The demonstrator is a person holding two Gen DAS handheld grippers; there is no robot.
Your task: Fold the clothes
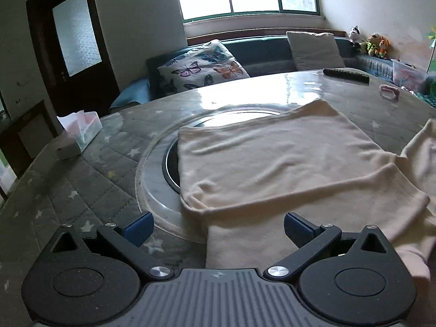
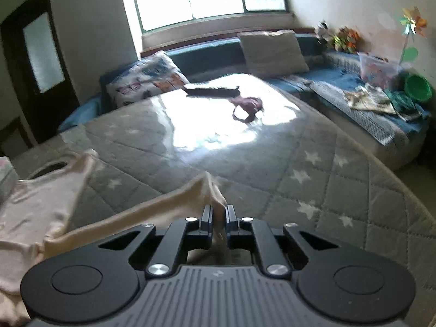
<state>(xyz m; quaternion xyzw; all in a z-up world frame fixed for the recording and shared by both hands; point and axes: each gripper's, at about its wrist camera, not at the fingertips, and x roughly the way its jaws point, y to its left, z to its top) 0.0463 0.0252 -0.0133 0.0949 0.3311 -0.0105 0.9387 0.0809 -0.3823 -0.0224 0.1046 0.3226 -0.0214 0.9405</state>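
A cream garment (image 1: 272, 160) lies partly folded on the round table, covering part of the glass turntable (image 1: 155, 179). One sleeve is folded across its near edge. My left gripper (image 1: 218, 227) hovers open just in front of that near edge, nothing between its blue pads. In the right wrist view my right gripper (image 2: 218, 216) is shut on a pinch of the cream garment (image 2: 174, 207), which stretches away to the left toward the rest of the cloth (image 2: 32, 209). The held end is lifted off the quilted cover.
A tissue box (image 1: 77, 133) stands at the table's left. A dark remote (image 2: 211, 90) and a pink hair tie (image 2: 248, 107) lie at the far side. A sofa with cushions (image 1: 201, 66) wraps behind the table. The quilted star cover (image 2: 313, 179) spreads to the right.
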